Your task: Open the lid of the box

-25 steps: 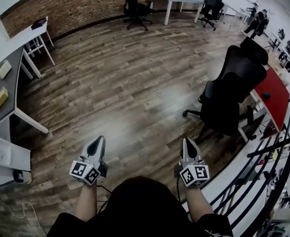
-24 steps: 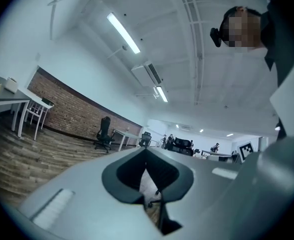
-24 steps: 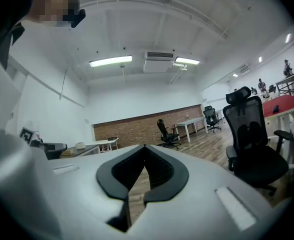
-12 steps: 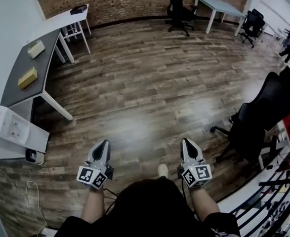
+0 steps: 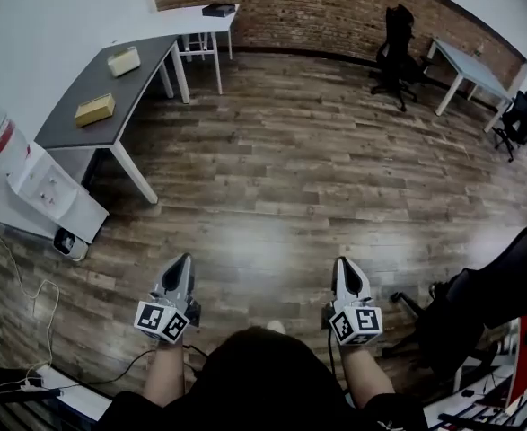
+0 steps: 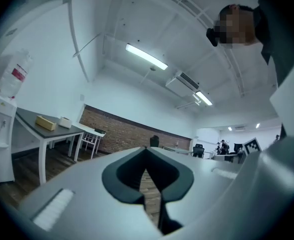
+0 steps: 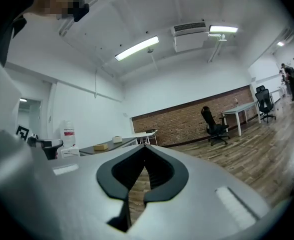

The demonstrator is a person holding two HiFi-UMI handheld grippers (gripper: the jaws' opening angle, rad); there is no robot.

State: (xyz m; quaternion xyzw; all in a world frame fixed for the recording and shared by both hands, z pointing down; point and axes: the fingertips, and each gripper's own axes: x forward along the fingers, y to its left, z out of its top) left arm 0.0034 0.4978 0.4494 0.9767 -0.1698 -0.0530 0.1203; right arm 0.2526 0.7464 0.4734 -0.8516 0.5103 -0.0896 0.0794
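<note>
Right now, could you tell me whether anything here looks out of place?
Nothing looks spilled or damaged. The yellow box and cream box lie flat on the grey table. A loose cable trails over the floor near the water dispenser.

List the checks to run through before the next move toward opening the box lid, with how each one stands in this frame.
1. Left gripper empty: ok, jaws together with nothing between them.
2. Right gripper empty: ok, jaws together with nothing between them.
3. Jaws parted for a grasp: not ok, both are shut.
4. A box in sight: ok, a yellow box and a cream box lie on the grey table. Which one is meant: cannot tell.
5. Grippers near a box: not ok, both are held over the wooden floor, well away from the table.
6. Lid closed: cannot tell, the boxes are too small.
</note>
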